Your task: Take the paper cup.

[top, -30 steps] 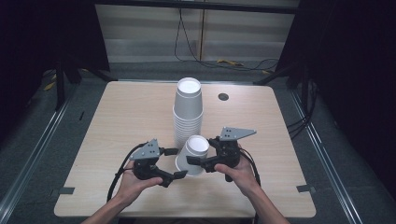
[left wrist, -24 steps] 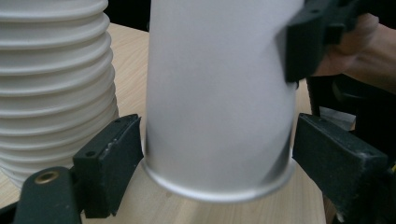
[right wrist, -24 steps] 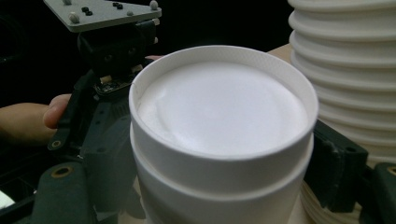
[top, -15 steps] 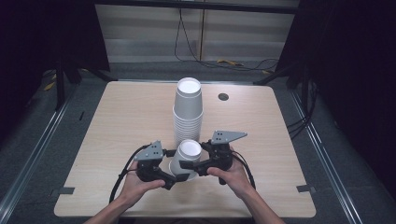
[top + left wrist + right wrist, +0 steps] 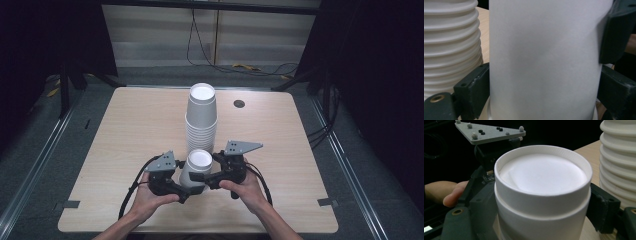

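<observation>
Since a second ago you have pulled the pair of nested cups (image 5: 196,167) toward your edge of the table (image 5: 125,130), away from the tall cup stack (image 5: 201,117), and both grippers have come with it. Your left gripper (image 5: 181,186) is clenched on the lower cup's wall; in the left gripper view its jaws press either side of the white wall (image 5: 544,62). The cups are upside down, bases up, one sleeved over the other (image 5: 541,195), nothing inside visible. Your right gripper (image 5: 200,176) grasps the same pair from the other side, near the upper rim.
</observation>
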